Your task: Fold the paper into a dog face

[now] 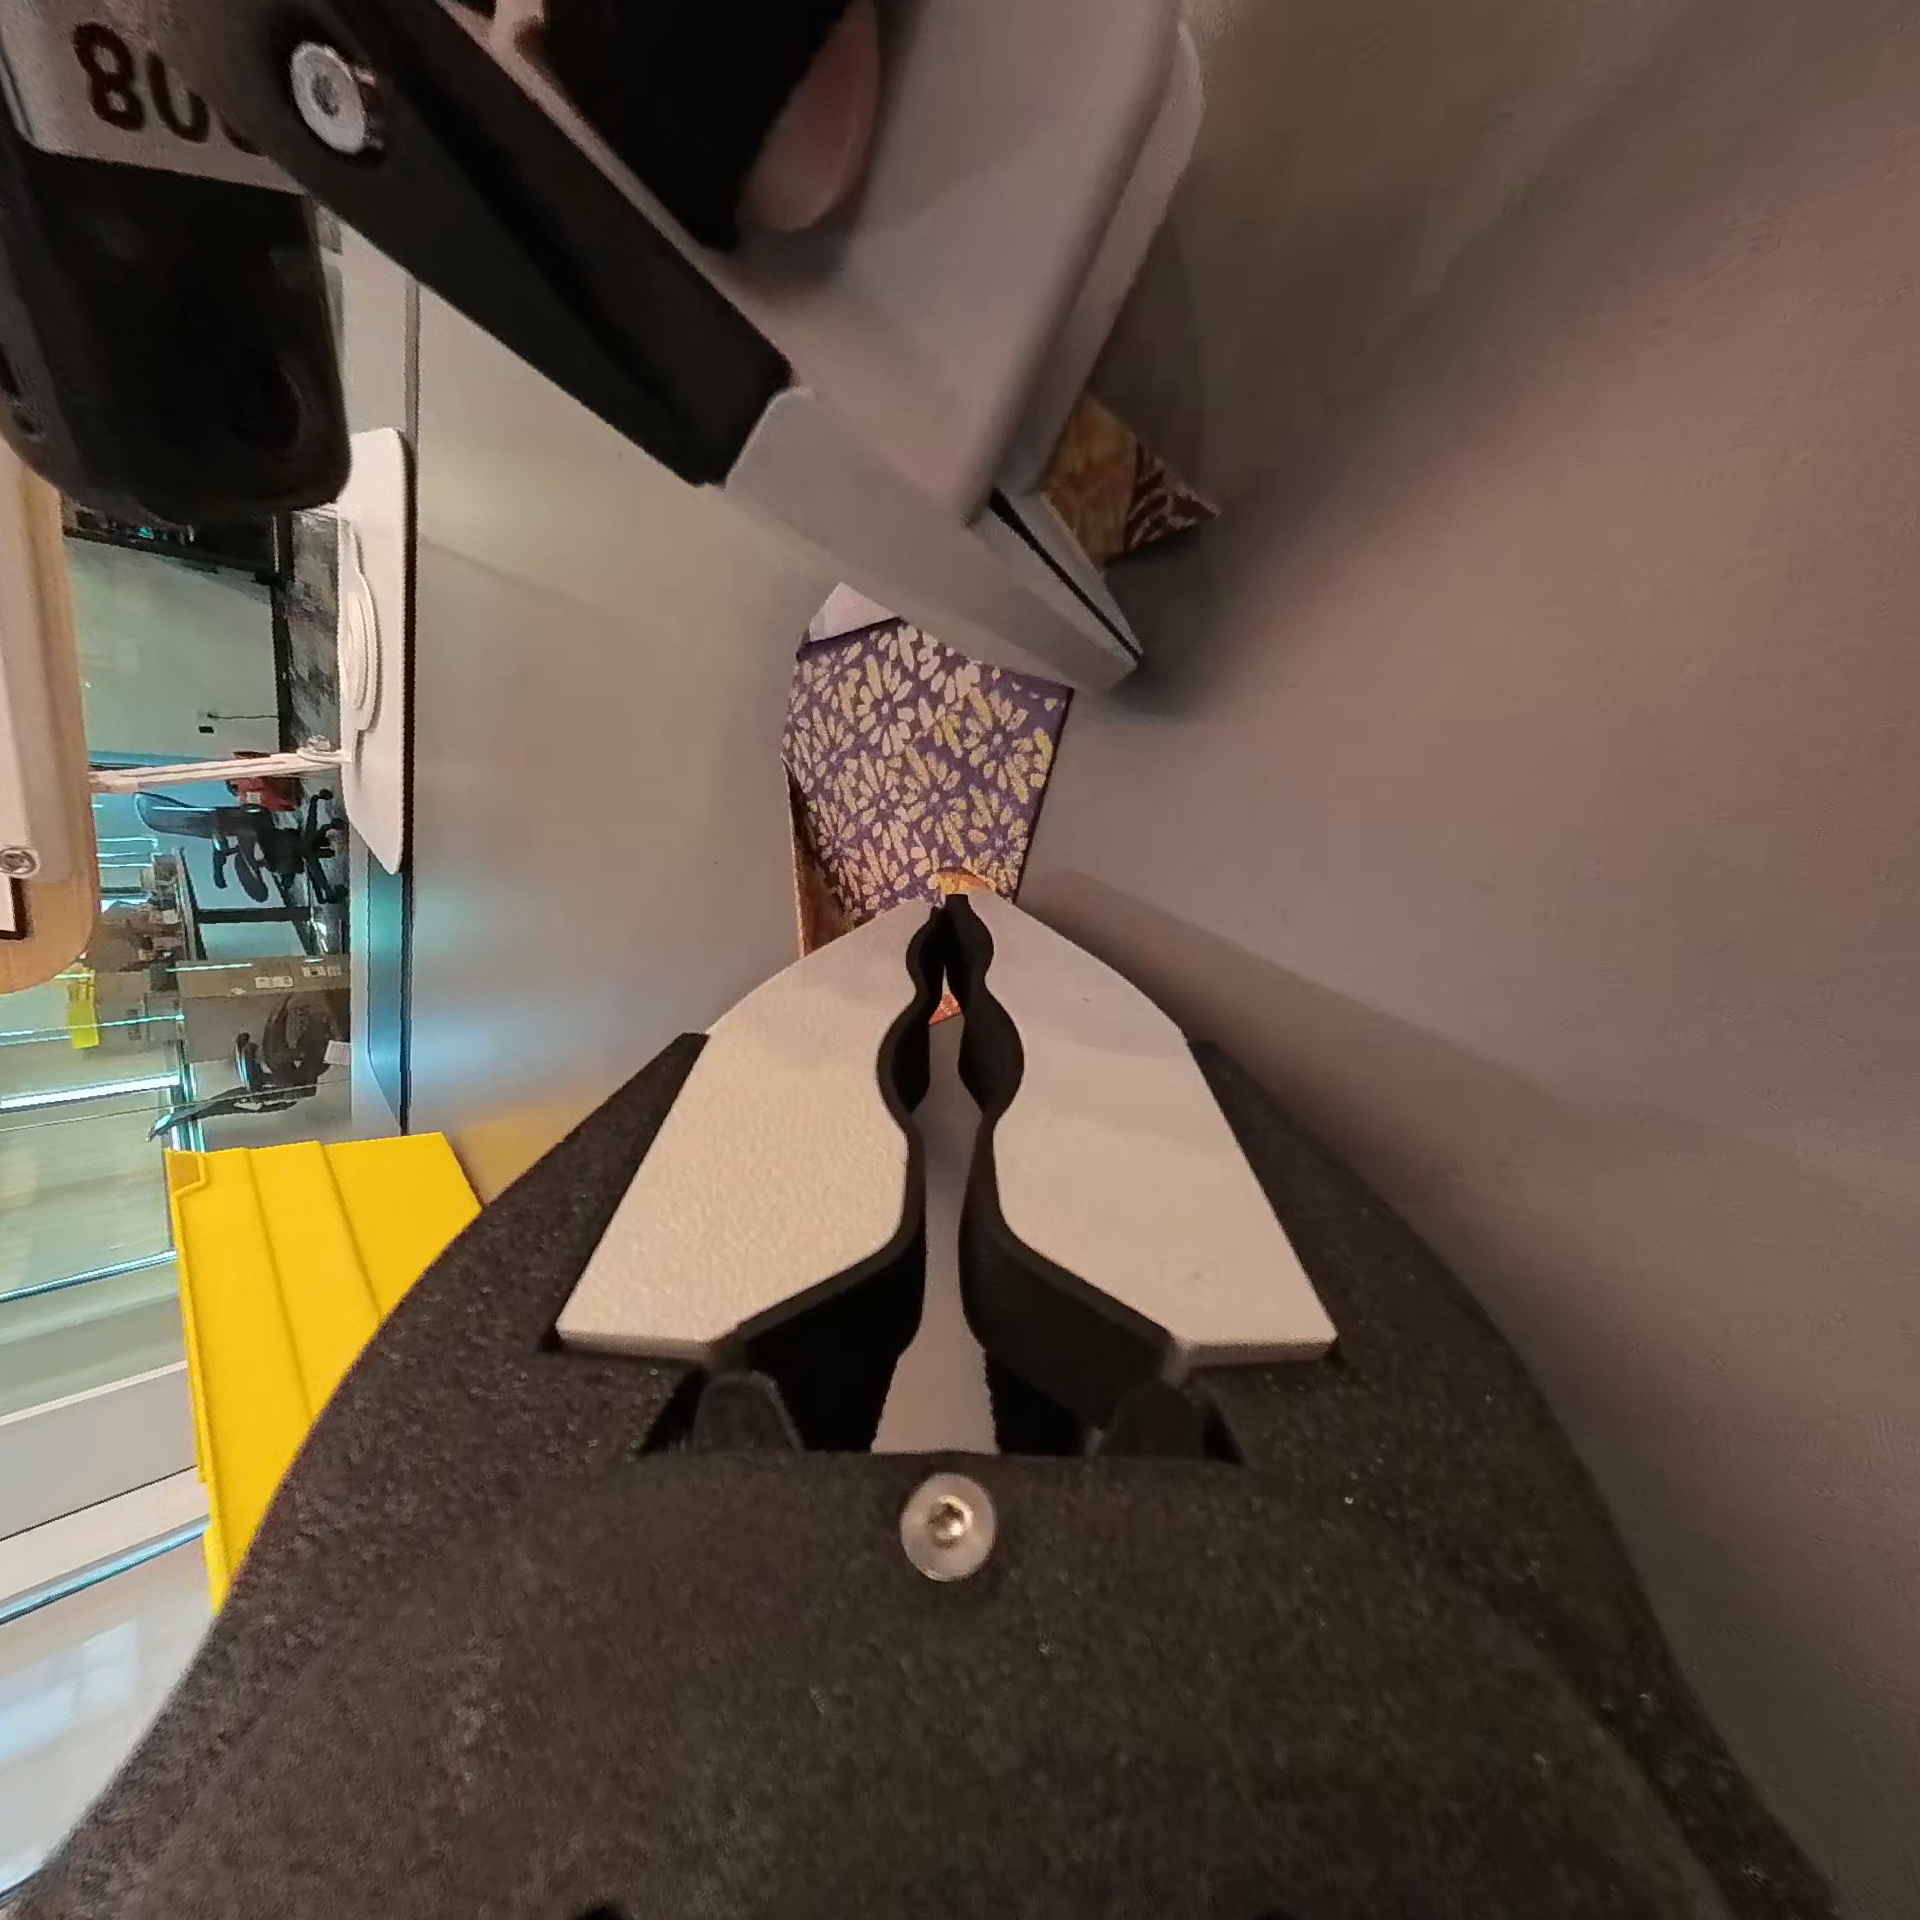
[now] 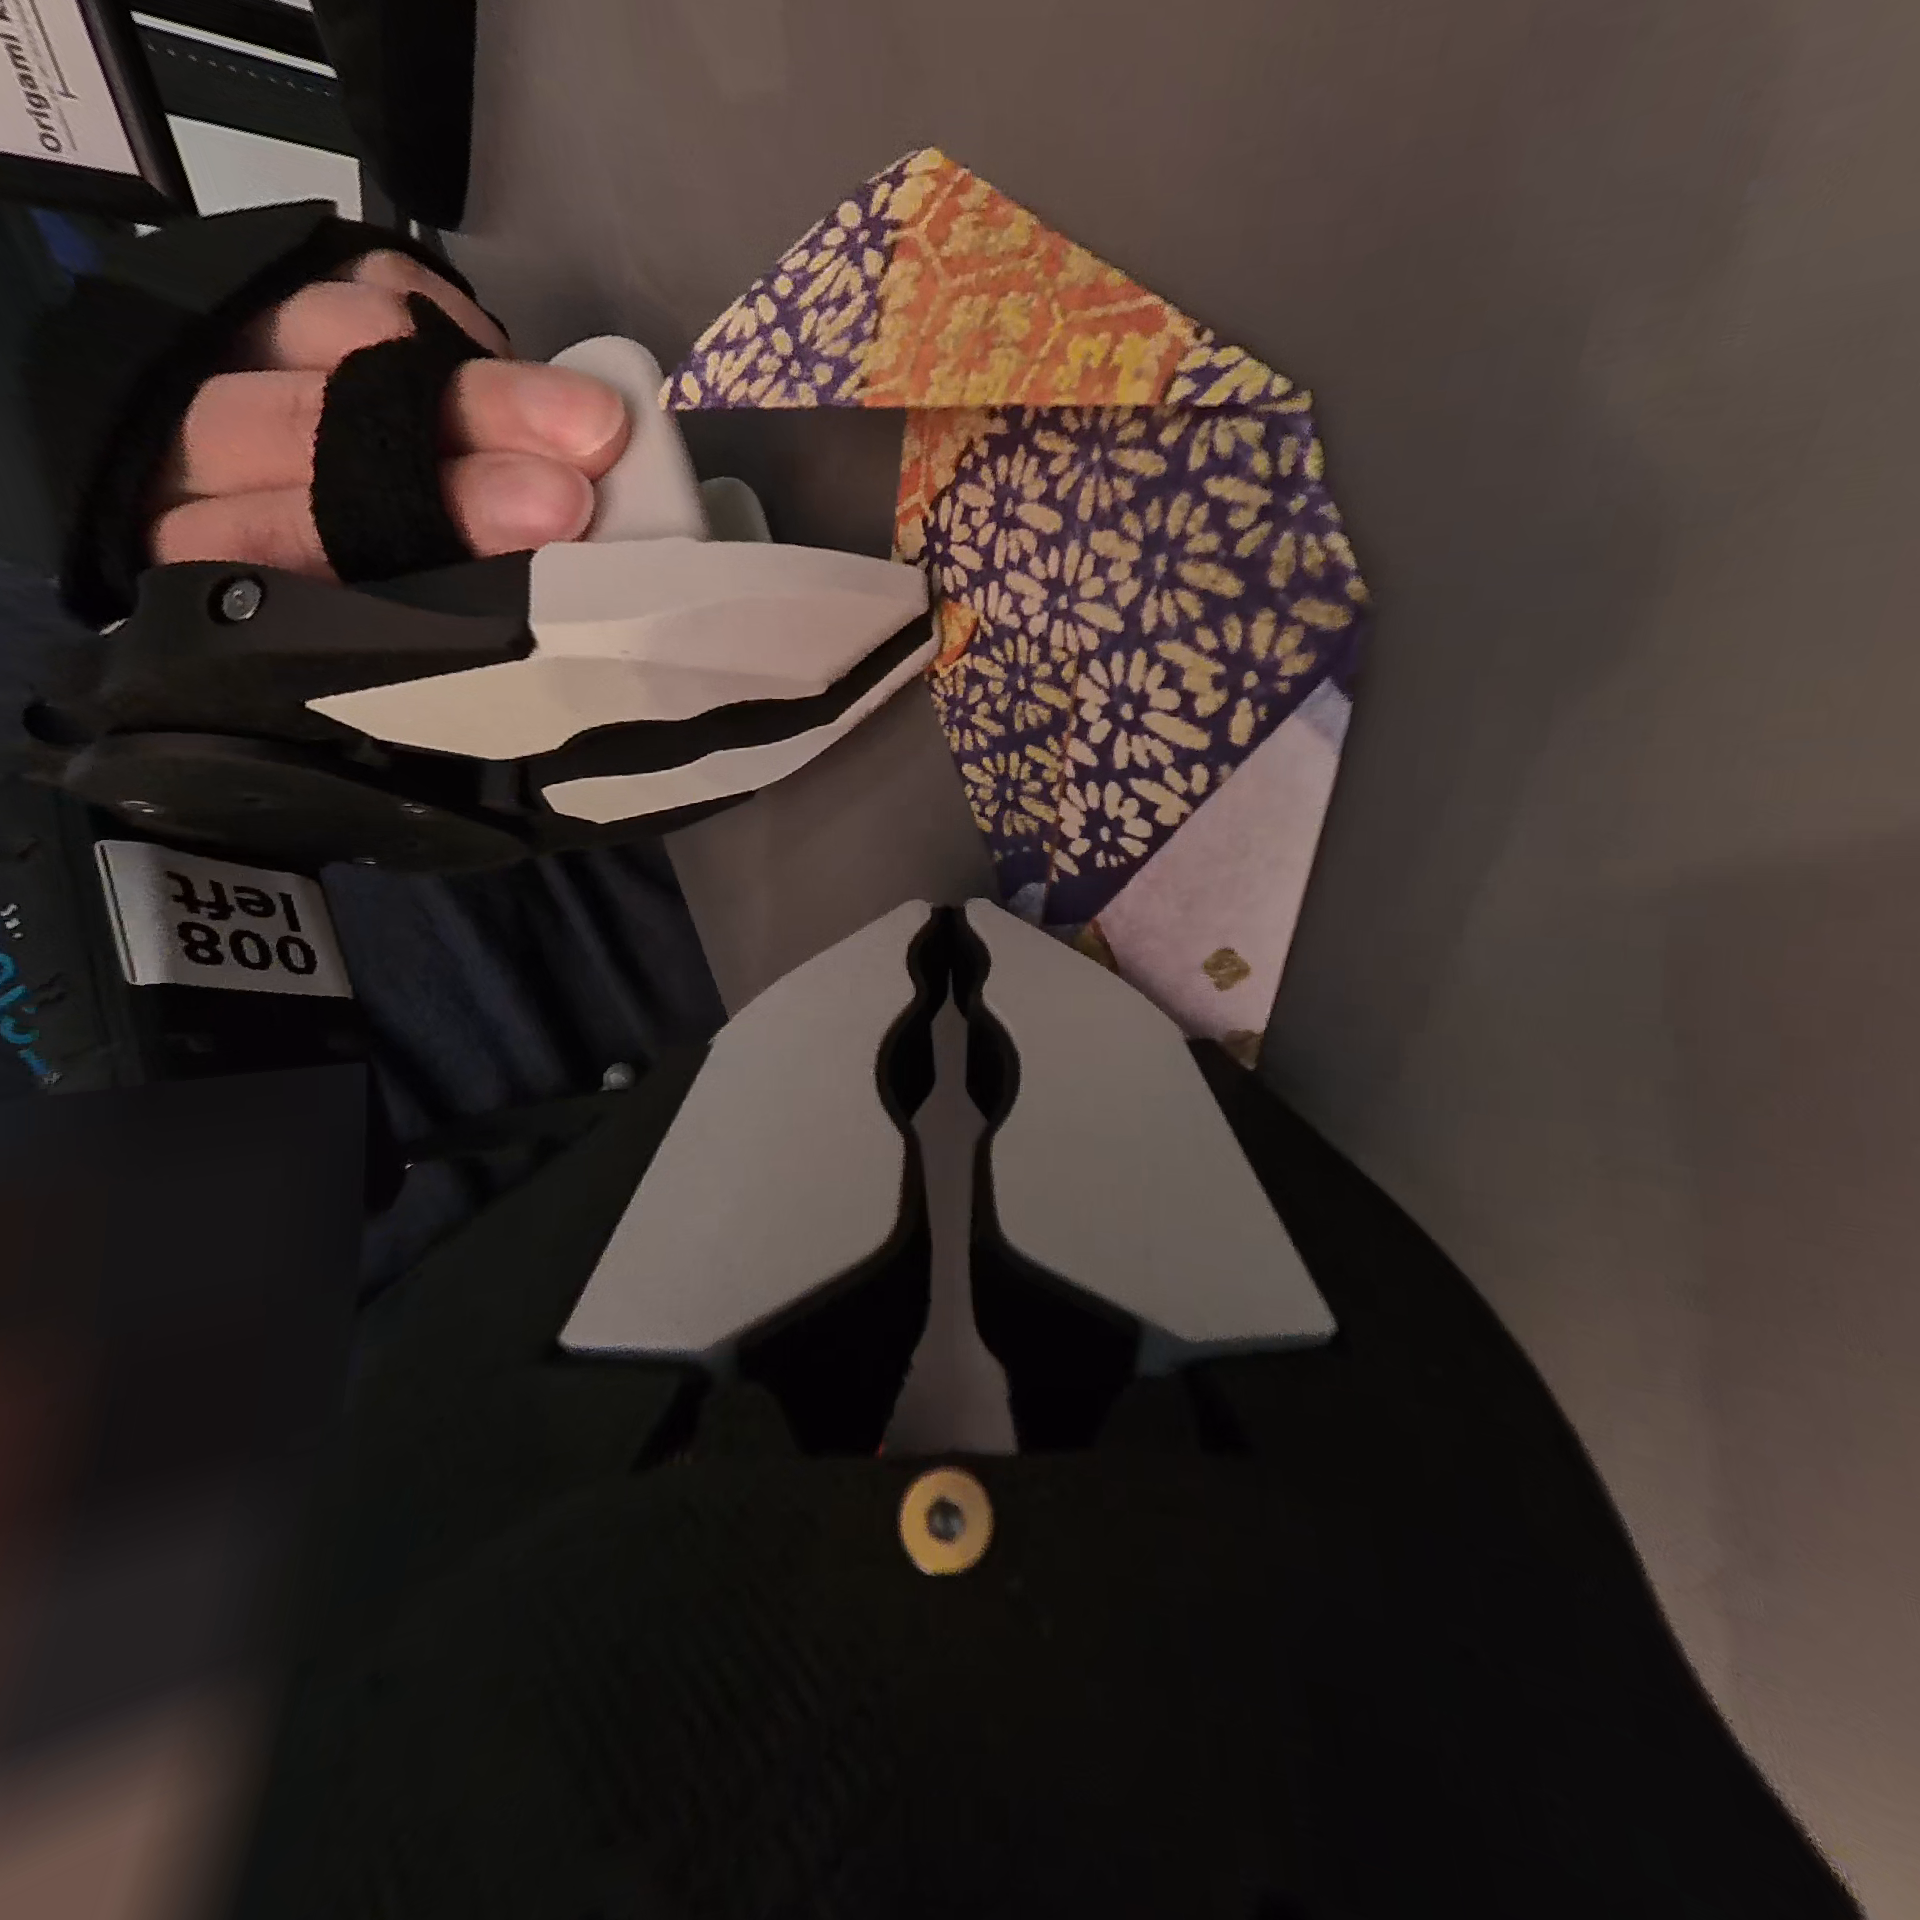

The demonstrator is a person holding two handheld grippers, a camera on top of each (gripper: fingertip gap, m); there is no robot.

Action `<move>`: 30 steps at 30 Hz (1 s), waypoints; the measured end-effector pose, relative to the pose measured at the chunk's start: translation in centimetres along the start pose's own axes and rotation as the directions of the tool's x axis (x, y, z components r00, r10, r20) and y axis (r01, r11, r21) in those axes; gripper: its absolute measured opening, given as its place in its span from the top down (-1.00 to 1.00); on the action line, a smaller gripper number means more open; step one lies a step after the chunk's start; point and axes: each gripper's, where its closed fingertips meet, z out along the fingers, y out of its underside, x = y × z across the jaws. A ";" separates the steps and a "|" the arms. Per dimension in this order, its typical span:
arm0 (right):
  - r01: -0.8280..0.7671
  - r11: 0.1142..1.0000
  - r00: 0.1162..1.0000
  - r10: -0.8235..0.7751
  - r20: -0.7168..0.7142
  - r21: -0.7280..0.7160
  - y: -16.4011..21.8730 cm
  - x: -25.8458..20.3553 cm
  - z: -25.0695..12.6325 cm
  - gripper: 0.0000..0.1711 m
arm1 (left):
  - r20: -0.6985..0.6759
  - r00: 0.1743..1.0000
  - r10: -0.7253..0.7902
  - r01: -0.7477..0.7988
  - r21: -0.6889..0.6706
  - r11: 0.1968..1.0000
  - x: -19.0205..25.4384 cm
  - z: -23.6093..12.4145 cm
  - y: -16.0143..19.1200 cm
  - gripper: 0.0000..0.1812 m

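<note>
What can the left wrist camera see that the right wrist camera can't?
Only the left wrist view shows a yellow bin and a bright room beyond the table's edge. Only the right wrist view shows the whole folded paper, with its orange patch and pale underside, plus the person's hand holding the left gripper at the paper's edge. Both show the patterned purple paper on the grey table, and each view shows its own gripper's fingers closed.
</note>
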 end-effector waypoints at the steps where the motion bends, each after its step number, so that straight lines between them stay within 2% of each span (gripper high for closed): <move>1: -0.002 1.000 1.000 0.002 -0.003 0.001 0.0 0.0 0.0 0.98 | 0.003 1.000 0.002 -0.002 0.000 1.000 0.0 0.0 0.0 0.99; 4: 0.049 0.999 0.998 -0.049 0.036 0.016 0.1 -0.5 -0.3 0.98 | 0.008 1.000 -0.011 0.011 0.002 1.000 0.0 0.0 0.0 0.99; 6: 0.080 0.984 0.979 -0.108 0.172 0.160 -0.7 -2.6 -2.1 0.98 | -0.022 0.997 -0.079 0.080 0.032 0.996 0.0 -0.3 -0.3 1.00; 7: 0.087 0.963 0.973 -0.137 0.184 0.255 -1.4 -3.0 -3.5 0.99 | -0.033 0.988 -0.149 0.151 0.075 0.986 -0.5 -1.1 -0.9 1.00; 9: 0.150 0.915 0.986 -0.169 0.017 0.374 -2.0 -1.4 -5.9 0.99 | -0.048 0.953 -0.300 0.302 0.231 0.925 -3.5 -4.2 -2.5 1.00; 11: 0.260 0.875 0.961 -0.193 -0.198 0.409 -2.5 0.5 -7.7 0.99 | -0.113 0.909 -0.401 0.414 0.353 0.839 -7.3 -7.0 -2.8 1.00; 12: 0.306 0.860 0.944 -0.220 -0.246 0.407 -2.7 0.5 -8.0 0.99 | -0.176 0.892 -0.416 0.451 0.375 0.810 -8.6 -7.4 -2.5 1.00; 14: 0.377 0.857 0.916 -0.289 -0.279 0.350 -2.2 0.0 -7.2 0.99 | -0.343 0.846 -0.408 0.513 0.320 0.796 -9.1 -6.1 -1.2 0.96; 16: 0.432 0.868 0.870 -0.331 -0.366 0.243 -1.2 0.9 -5.8 0.99 | -0.546 0.745 -0.383 0.557 0.192 0.808 -7.4 -4.1 -0.1 0.97; 18: 0.482 0.862 0.809 -0.369 -0.459 0.157 -0.4 1.8 -4.8 0.99 | -0.657 0.661 -0.364 0.576 0.133 0.806 -6.1 -2.6 0.0 1.00; 20: 0.502 0.853 0.793 -0.389 -0.468 0.142 0.0 1.7 -3.8 0.95 | -0.694 0.643 -0.324 0.542 0.114 0.833 -5.2 -1.4 0.2 0.96; 21: 0.495 0.856 0.797 -0.380 -0.469 0.147 0.2 1.7 -3.4 0.49 | -0.693 0.651 -0.310 0.505 0.091 0.858 -4.9 -0.7 0.7 0.93; 24: 0.508 0.842 0.773 -0.355 -0.525 0.179 -0.1 1.6 -3.5 0.45 | -0.702 0.653 -0.282 0.421 0.028 0.907 -3.8 0.6 1.8 0.73; 27: 0.550 0.816 0.699 -0.331 -0.634 0.180 -0.9 2.2 -4.3 0.49 | -0.731 0.623 -0.278 0.393 -0.015 0.919 -2.7 1.2 2.1 0.55; 30: 0.556 0.824 0.635 -0.338 -0.695 0.107 -0.7 3.0 -3.9 0.43 | -0.723 0.652 -0.228 0.333 0.004 0.943 -2.1 1.3 2.0 0.56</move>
